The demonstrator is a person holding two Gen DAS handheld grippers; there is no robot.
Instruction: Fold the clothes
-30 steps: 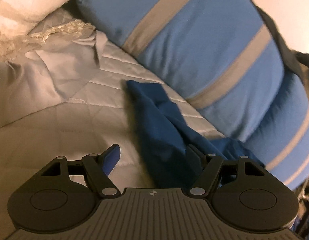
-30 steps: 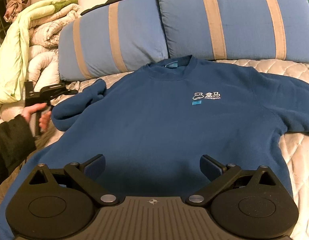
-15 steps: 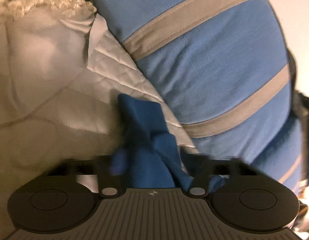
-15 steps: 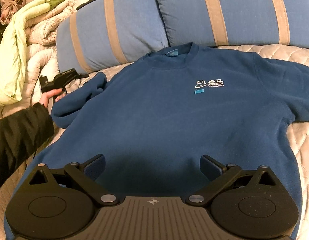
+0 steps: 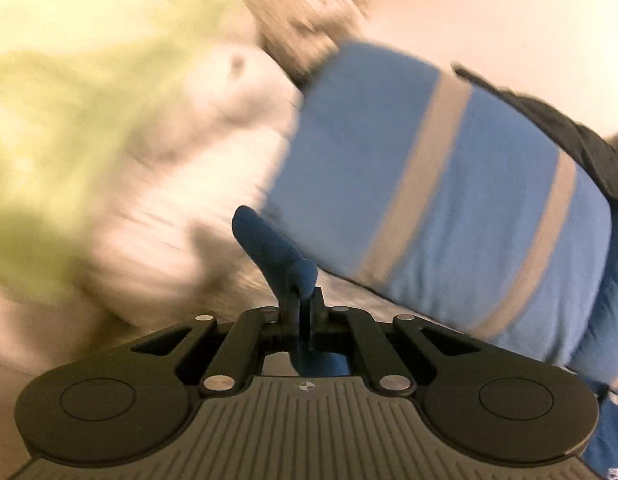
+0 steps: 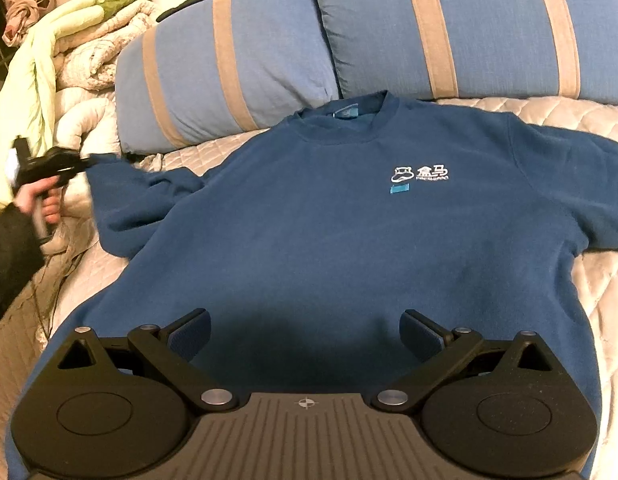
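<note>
Two grippers: left gripper (image 5: 305, 300) clenched on the sleeve end (image 5: 269, 244) of the dark blue crew-neck sweatshirt (image 6: 349, 220), which lies flat on the quilted beige bedspread (image 6: 589, 120); white chest logo (image 6: 419, 173), small lettering unreadable. Right gripper (image 6: 305, 332) spread wide, empty, above the hem.

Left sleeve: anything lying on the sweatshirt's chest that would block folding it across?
Nothing visible. The left gripper is shut on the sleeve cuff, and the sweatshirt chest lies flat and bare on the bed. The right gripper hangs open over the hem, away from the sleeve's likely path.

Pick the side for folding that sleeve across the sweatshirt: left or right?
Left. The left hand-held gripper is shut on the sleeve cuff; the right hand-held gripper hangs open over the sweatshirt hem.
</note>
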